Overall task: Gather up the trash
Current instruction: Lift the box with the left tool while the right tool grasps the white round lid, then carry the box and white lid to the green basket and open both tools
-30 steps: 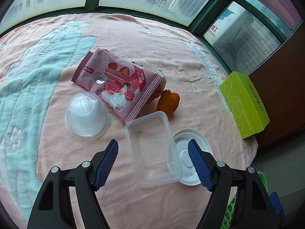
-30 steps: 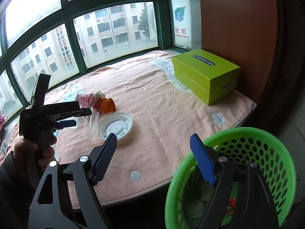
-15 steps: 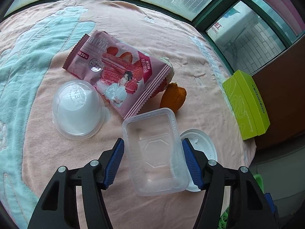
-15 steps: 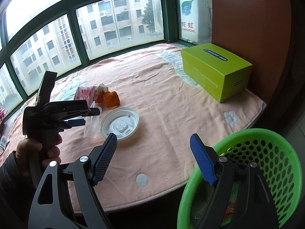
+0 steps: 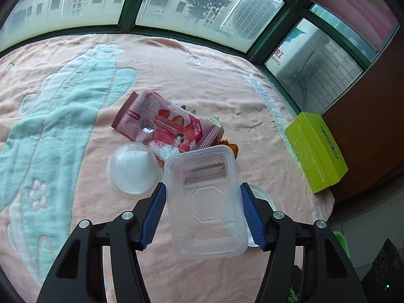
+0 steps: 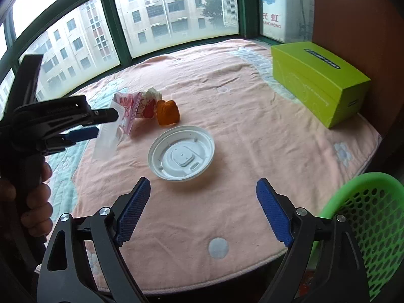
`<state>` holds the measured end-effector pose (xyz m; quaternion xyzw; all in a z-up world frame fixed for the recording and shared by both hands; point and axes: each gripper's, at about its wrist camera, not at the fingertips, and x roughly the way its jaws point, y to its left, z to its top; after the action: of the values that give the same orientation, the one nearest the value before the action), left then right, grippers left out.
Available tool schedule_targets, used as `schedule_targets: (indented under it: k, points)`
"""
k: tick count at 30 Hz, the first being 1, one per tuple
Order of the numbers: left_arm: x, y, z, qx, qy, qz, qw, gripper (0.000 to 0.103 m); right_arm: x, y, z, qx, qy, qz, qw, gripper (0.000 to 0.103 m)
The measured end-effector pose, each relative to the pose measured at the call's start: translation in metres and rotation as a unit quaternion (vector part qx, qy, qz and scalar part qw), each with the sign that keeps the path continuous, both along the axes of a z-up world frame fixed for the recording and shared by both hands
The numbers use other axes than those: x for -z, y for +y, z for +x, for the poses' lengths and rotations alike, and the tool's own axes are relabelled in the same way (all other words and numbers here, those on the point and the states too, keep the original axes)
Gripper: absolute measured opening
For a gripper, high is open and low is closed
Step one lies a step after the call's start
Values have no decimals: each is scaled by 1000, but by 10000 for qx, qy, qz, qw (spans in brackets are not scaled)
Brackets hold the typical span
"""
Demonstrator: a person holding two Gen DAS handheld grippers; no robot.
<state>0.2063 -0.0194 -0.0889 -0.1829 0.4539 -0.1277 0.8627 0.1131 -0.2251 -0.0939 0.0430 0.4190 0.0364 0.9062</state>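
Note:
My left gripper is shut on a clear plastic tray, its blue pads pressing both long sides. In the right wrist view the tray hangs tilted above the blanket in the left gripper. On the blanket lie a pink snack wrapper, a clear dome lid, an orange scrap and a white round lid. My right gripper hovers just short of the white lid, its jaws opening with nothing between them.
A green perforated basket stands below the ledge's edge at the right. A lime-green box sits at the far right by a brown wall. Windows ring the pink blanket. A person's hand grips the left tool.
The left jaws came in around the clear tray, closed on it and lifted it off the blanket. The right gripper moved from over the basket toward the white lid and its jaws widened.

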Motion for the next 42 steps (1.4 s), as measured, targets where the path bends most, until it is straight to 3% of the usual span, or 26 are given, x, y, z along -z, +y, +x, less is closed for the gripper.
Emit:
schedule_targets:
  k: [9,15,23,32,42]
  points:
    - [-25,30,-14,-234,-348,302,9987,58,26,26,37,-176,298,-290,9990,91]
    - [-28,46,-18,-355,-385,305,9982,58,39,38,56,-328,421,-537,9971,95]
    - [-25,55,-21,-418,-357,313,9980,58,52,42,79,-319,620,-509,9963,97]
    - [-24,53,-23,-389,-345,362,9980,58,58,39,87,-193,646,-430,9968,93]
    - [-30,47,-28,-351,-459,439,9974,58,44,31,72,-128,478,-260,9984,92]
